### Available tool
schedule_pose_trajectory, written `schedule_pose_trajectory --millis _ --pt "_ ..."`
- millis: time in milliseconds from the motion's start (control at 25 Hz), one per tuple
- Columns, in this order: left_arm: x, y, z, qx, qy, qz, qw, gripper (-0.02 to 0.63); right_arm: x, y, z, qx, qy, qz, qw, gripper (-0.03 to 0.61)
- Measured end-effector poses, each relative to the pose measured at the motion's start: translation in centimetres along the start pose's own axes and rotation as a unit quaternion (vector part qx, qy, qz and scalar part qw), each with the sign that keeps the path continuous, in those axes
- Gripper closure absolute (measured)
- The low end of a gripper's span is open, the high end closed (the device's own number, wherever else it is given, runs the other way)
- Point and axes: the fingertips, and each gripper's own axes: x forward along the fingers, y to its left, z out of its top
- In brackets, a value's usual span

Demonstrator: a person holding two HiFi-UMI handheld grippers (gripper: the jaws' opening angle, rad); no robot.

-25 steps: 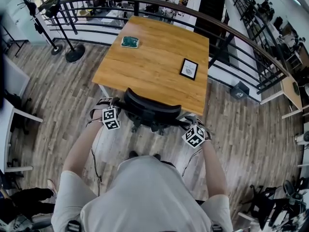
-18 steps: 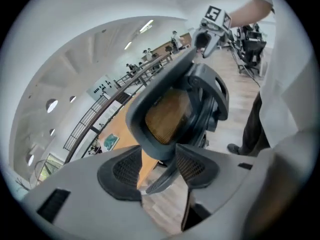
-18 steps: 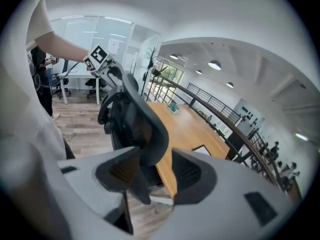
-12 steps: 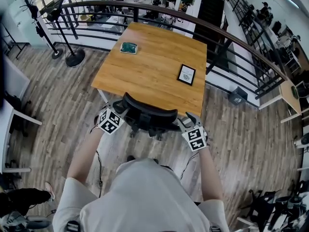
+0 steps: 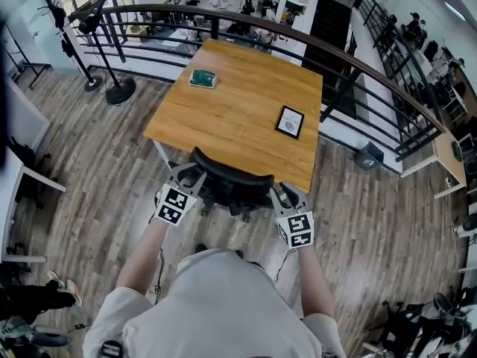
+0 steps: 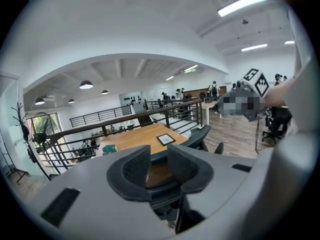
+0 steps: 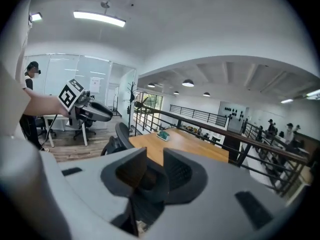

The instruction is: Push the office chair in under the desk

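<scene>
The fingers (image 6: 136, 166) of the left gripper (image 5: 190, 176) stand partly apart, having just been closing, and nothing is pinched between them; through the gap show the wooden top of the desk (image 5: 238, 110) and, lower, the dark rim of the chair (image 5: 232, 179). The fingers (image 7: 182, 174) of the right gripper (image 5: 283, 192) have likewise just been closing and are partly apart, with only the chair's black back seen past them and no pad pressing on it

The chair is black, with a low back that curves wide like a bow. It sits pushed in at the middle of the desk's near edge: the back stands just beside that edge, the seat is hidden under the top, and dark parts of the base show just below the back on the person's side

The left gripper hangs at the desk's near left corner, by the left end of the chair back; the right gripper hangs by the back's right end, under the desk's near right corner

On the desk lie a green thing (image 5: 203, 78) near the far left corner and a black-framed card (image 5: 290, 122) towards the right edge. A dark railing (image 5: 358, 54) curves round the desk's far side
</scene>
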Motion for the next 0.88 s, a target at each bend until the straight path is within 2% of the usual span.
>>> schedule_pose_trajectory --millis 120,200,440,880 --pt "0.0 -0.8 0.6 -0.025 -0.024 0.007 0.9994 0.542 -0.3 -0.3 0.1 0.022 -0.016 -0.01 1.0 0.511" --pt "0.2 -1.4 0.5 -0.041 -0.024 0.005 0.9989 0.552 -0.4 -0.4 0.1 0.025 -0.02 -0.016 0.999 0.532" --pt "0.3 -2.4 1.5 -0.057 -0.036 -0.007 0.9977 0.589 -1.1 -0.5 1.7 0.023 -0.044 -0.025 0.998 0.568" --pt "0.4 -3.7 1.7 -0.068 -0.052 -0.036 0.9957 0.62 -1.2 -0.6 2.1 0.021 -0.059 -0.024 0.998 0.577"
